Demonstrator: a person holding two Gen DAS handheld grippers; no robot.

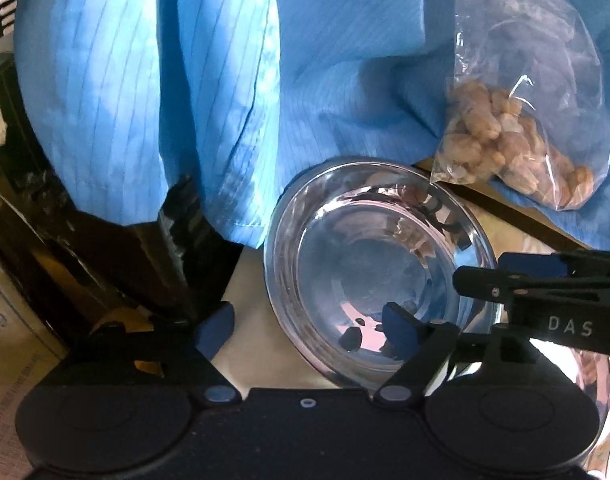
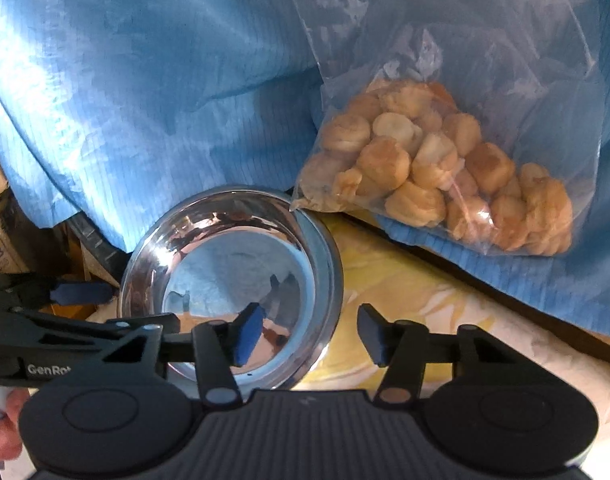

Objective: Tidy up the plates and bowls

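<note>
A shiny steel bowl (image 1: 379, 264) (image 2: 233, 284) stands empty near the table's edge. My left gripper (image 1: 309, 328) is open, its right finger over the bowl's near rim and its left finger outside on the left. My right gripper (image 2: 311, 336) is open, its left finger inside the bowl's right side and its right finger outside over the yellow-patterned cloth (image 2: 405, 292). Each gripper shows in the other's view: the right one at the right (image 1: 545, 292), the left one at the left (image 2: 65, 320). Neither jaw pair grips the bowl.
A clear plastic bag of pale brown food pieces (image 2: 445, 172) (image 1: 517, 136) lies just behind the bowl, its corner at the rim. A person's blue coat (image 1: 185, 80) (image 2: 145, 100) fills the background. Cardboard boxes (image 1: 9, 320) and a black crate (image 1: 1, 12) stand at the left.
</note>
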